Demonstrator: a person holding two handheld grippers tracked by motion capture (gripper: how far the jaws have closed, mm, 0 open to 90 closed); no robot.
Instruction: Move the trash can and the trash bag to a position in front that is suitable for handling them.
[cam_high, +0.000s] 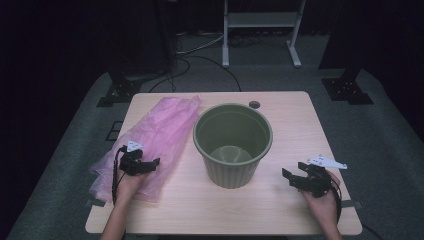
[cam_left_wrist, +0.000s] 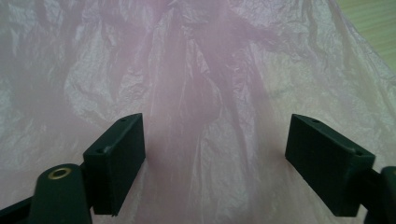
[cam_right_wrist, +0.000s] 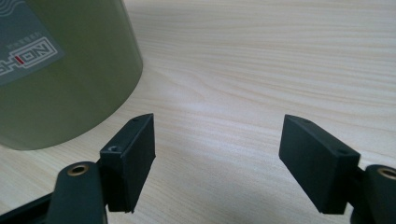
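Hovering left tongs (cam_left_wrist: 215, 154) spread over pink bag (cam_left_wrist: 196, 70).

green bin (cam_high: 233, 145) blocking table (cam_high: 290, 210) centre, pink bag (cam_high: 160, 135) covering left side, bare wood right and front

- Worktop (cam_high: 295, 210): pale wood grain, rounded corners, standing on grey carpet floor (cam_high: 385, 145).
- Beyond the worktop: white metal frame (cam_high: 260, 20) and loose cables (cam_high: 200, 57) on the floor.
- Black stand bases (cam_high: 347, 90) flank the worktop's far corners.
- Surroundings: dark.
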